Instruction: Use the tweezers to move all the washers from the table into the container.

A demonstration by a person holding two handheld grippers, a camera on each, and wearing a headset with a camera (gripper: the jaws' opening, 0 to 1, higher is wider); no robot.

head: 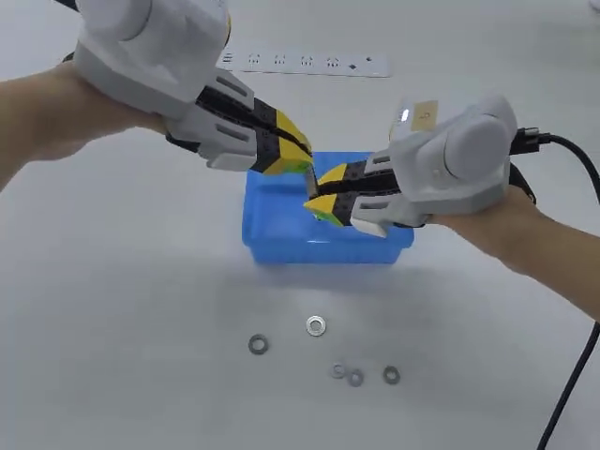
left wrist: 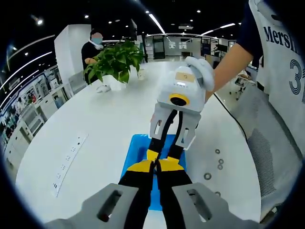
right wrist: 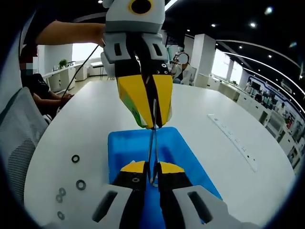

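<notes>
Tweezers (right wrist: 153,148): thin metal pair, running from the left gripper (right wrist: 153,125) tips into the right gripper (right wrist: 153,168) jaws, over the container (right wrist: 124,148). Right gripper jaws clamped on one end of the tweezers, with only a narrow gap between the yellow tips. Left gripper jaws pressed together on the other end. In the head view the left gripper (head: 302,159) and right gripper (head: 317,192) meet tip to tip, almost touching, above the blue container (head: 277,234); tweezers too thin to make out there.

Washers (head: 316,325): five on the table (head: 112,309), loose cluster on the person's side of the container, well clear of both sets of fingertips. One washer is brighter and sits nearest the container; two lie just beside each other. None seen in the container.

Power strip (head: 305,63): white, flat on the table beyond the container, well past the fingertips. Black cable (head: 572,375) trails from the right gripper's body toward the person. A potted plant (left wrist: 114,59) stands far down the table in the left gripper view.
</notes>
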